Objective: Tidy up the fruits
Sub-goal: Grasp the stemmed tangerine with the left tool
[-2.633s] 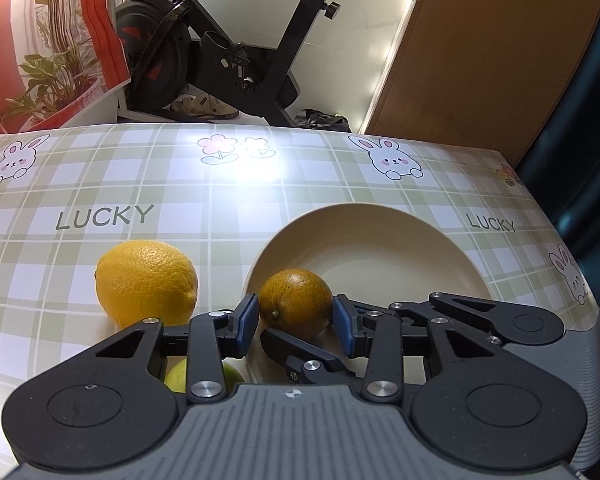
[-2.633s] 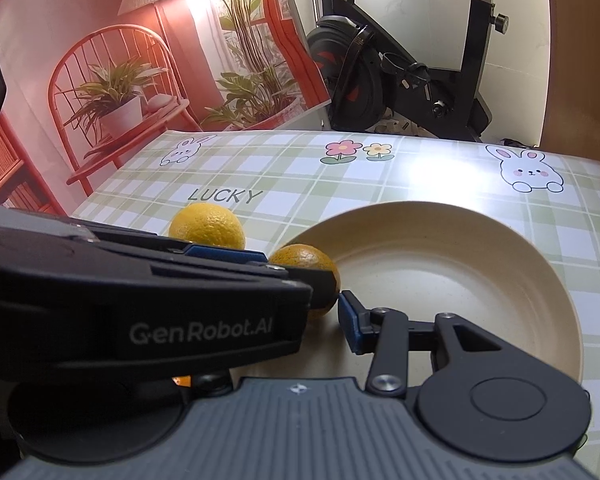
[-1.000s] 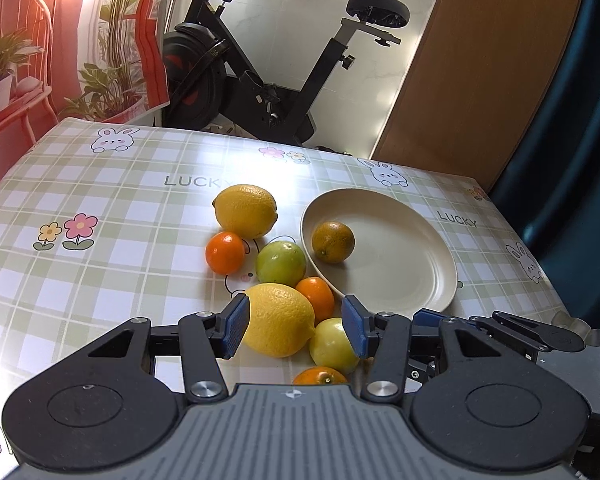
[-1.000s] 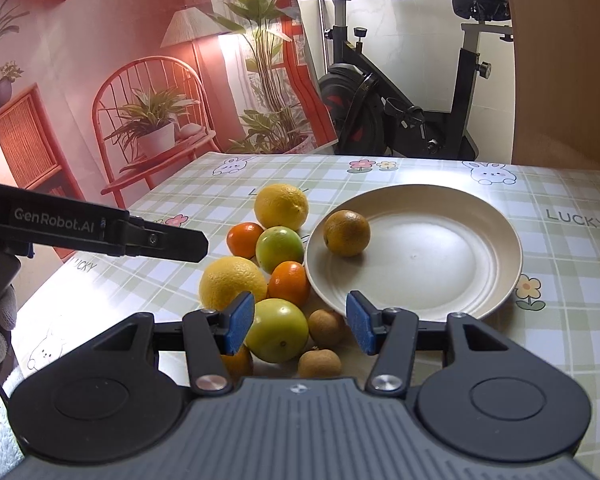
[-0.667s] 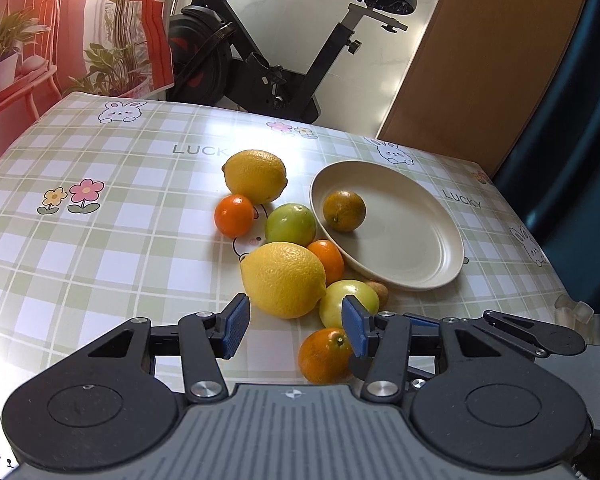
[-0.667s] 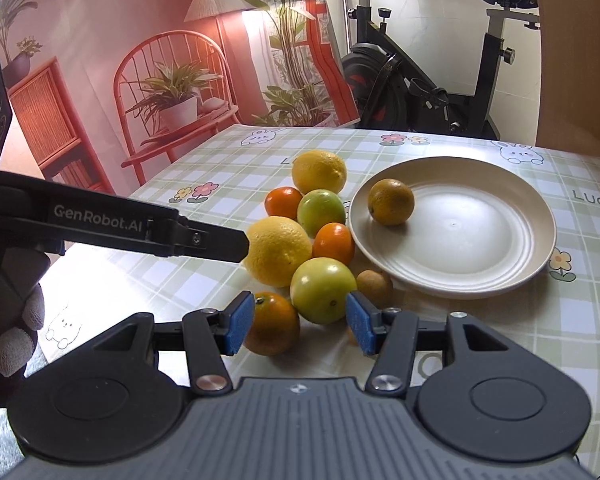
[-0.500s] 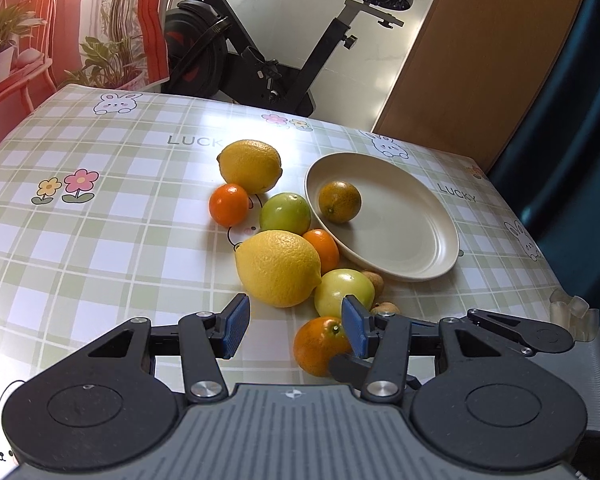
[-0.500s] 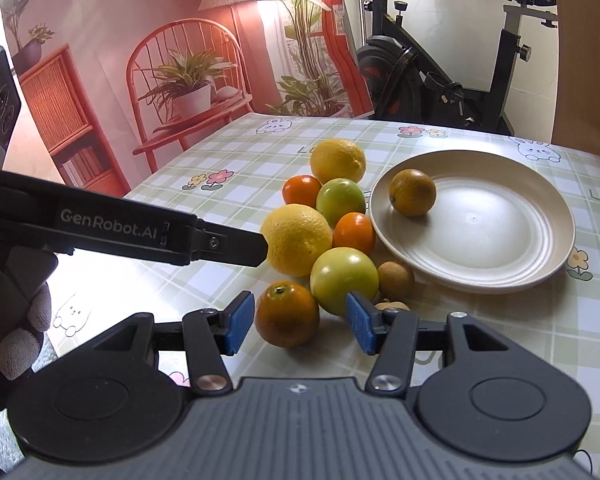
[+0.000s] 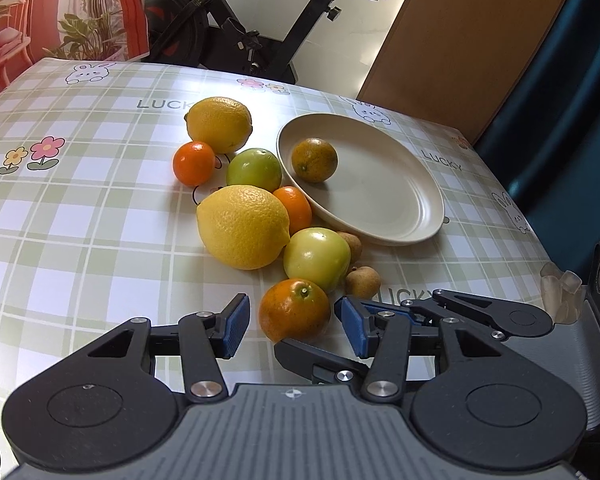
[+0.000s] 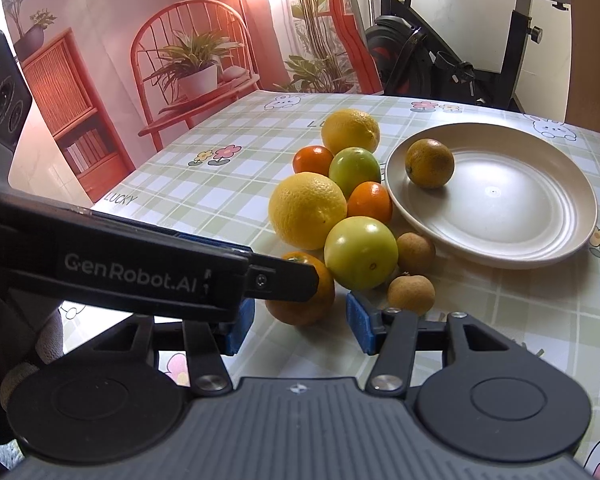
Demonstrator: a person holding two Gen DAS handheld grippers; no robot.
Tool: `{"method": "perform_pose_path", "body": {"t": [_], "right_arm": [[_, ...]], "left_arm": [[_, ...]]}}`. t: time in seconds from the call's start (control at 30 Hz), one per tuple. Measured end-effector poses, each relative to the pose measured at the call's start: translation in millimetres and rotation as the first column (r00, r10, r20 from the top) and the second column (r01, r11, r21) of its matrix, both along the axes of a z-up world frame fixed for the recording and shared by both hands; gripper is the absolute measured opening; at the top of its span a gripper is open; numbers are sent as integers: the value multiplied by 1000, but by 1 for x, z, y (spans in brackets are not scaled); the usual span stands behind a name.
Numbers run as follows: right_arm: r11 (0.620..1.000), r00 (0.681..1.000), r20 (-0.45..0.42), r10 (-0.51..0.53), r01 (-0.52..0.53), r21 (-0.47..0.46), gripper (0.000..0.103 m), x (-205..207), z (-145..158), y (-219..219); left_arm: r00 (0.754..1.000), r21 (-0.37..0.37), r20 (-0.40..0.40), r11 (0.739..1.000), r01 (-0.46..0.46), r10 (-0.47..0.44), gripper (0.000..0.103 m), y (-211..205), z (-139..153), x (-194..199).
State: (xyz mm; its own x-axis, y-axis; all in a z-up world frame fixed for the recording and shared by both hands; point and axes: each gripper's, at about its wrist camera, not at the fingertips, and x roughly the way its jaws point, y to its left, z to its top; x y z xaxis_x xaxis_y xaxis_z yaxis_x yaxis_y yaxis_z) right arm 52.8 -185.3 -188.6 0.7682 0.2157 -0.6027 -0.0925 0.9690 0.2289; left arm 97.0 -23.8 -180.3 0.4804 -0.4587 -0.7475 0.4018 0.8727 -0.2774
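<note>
Fruits [image 9: 244, 226] crowd plate [image 9: 420, 216]; left gripper [image 10: 278, 280] overlaps orange [image 10: 300, 304].

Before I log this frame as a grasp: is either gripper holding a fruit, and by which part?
Nothing is held. The left gripper brackets the near orange with open jaws; the right gripper is empty too.

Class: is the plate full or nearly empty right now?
Nearly empty: the plate holds one dull orange; the other fruit lies on the tablecloth.
</note>
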Motion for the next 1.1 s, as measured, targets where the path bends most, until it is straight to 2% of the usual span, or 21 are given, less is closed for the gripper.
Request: {"method": "perform_pose_path", "body": {"t": [0.4,0.57,0.63,0.73,0.87,1.1], "right_arm": [[999,1000,-11,-9,9,35,54,4,-9,-3],[999,1000,-8,-10,10,45,54,5,-10,-4],[999,1000,-8,-11,11,49,54,5,-10,-5],[998,1000,-9,-8,9,56,53,6,-12,-4],[998,1000,-10,-2,3,64,45,6,-13,-4],[998,1000,-8,-3,4,68,45,4,-12,-4]], "left_arm": [[999,-32,-48,999,-8,6,53,0,-12,8],[999,-42,-37,999,-16,15,51,2,-12,8],[999,-46,-39,999,-9,7,46,2,-12,6],[1000,-36,-27,999,-7,6,46,0,-12,5],[1000,-23,-18,1000,-3,2,46,-1,-11,3],[1000,-15,-9,1000,5,-5,46,-3,-10,1]]}}
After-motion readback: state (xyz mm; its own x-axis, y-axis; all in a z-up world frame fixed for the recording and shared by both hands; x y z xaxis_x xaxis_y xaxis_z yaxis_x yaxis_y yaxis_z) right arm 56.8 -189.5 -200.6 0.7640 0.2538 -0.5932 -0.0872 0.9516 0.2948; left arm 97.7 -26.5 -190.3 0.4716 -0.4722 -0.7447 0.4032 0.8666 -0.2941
